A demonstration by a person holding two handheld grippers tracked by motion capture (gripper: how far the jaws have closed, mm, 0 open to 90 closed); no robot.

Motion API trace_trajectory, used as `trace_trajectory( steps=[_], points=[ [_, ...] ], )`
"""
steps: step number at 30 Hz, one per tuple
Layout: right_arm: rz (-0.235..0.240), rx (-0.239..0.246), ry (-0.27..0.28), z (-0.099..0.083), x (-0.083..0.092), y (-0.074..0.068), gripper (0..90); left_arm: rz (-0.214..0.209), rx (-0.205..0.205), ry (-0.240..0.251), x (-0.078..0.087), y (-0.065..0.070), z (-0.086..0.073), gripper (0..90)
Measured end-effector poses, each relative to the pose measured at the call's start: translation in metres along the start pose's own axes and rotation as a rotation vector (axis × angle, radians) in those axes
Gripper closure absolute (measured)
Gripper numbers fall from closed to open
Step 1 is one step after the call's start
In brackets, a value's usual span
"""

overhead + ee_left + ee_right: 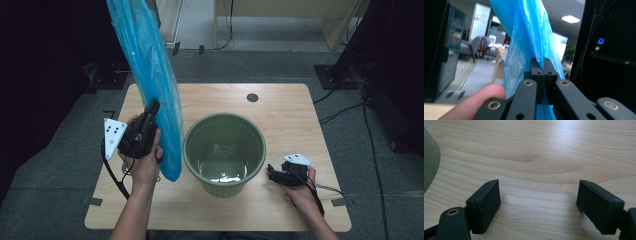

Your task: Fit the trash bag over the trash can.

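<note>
- High view, left side: the left gripper (151, 107) is held up in the person's left hand (143, 162), above the left part of the wooden table (280, 120). Its jaws are pressed together on one blue plastic bag (150, 75).
- The bag is pinched at its left edge. It rises from the jaws up and out of the top of the picture, and its lower end hangs down just beside the hand, close to the table.
- In the left gripper view the two jaws meet with the thin blue film (529, 42) caught between them; the bag goes on above and below the tips.
- Middle: one green bucket (224, 152) stands upright on the table, just to the right of the bag's lower end. Whether they touch I cannot tell.
- Right side: the right gripper (270, 174) lies low near the table's right edge, in the person's right hand (300, 192), pointing to the bucket and near it.
- In the right gripper view its jaws are spread wide, with only bare wood between them.
- Count: one bag, one bucket, two grippers.
</note>
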State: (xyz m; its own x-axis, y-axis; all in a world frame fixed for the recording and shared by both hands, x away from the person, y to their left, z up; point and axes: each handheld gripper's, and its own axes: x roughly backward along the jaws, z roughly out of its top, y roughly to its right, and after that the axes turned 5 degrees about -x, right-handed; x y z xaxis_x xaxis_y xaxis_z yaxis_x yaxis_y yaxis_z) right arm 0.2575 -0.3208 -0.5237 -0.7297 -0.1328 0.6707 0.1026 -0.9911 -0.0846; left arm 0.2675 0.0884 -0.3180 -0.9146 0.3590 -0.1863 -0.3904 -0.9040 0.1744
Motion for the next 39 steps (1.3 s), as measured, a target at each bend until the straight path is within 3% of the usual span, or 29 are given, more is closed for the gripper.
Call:
trace_trajectory(
  steps=[6, 15, 21, 29, 39],
  points=[
    [0.002, 0.0, -0.001, 0.0, 0.0, 0.0, 19.4, -0.044, -0.021, 0.047, -0.004, 0.015, 0.006, 90.0],
    [0.002, 0.0, -0.001, 0.0, 0.0, 0.0, 19.5, -0.051, -0.023, 0.064, -0.009, 0.022, 0.011, 90.0],
    [0.002, 0.002, 0.0, 0.0, 0.0, -0.001, 19.5, -0.072, -0.032, 0.091, -0.013, 0.036, 0.017, 90.0],
    [0.005, 0.002, 0.001, 0.0, 0.0, -0.001, 19.5, -0.138, -0.025, 0.149, -0.018, 0.057, 0.037, 90.0],
    [0.006, 0.007, 0.001, 0.0, 0.0, -0.001, 19.7, -0.225, 0.033, 0.201, -0.025, 0.081, 0.054, 90.0]
  ],
)
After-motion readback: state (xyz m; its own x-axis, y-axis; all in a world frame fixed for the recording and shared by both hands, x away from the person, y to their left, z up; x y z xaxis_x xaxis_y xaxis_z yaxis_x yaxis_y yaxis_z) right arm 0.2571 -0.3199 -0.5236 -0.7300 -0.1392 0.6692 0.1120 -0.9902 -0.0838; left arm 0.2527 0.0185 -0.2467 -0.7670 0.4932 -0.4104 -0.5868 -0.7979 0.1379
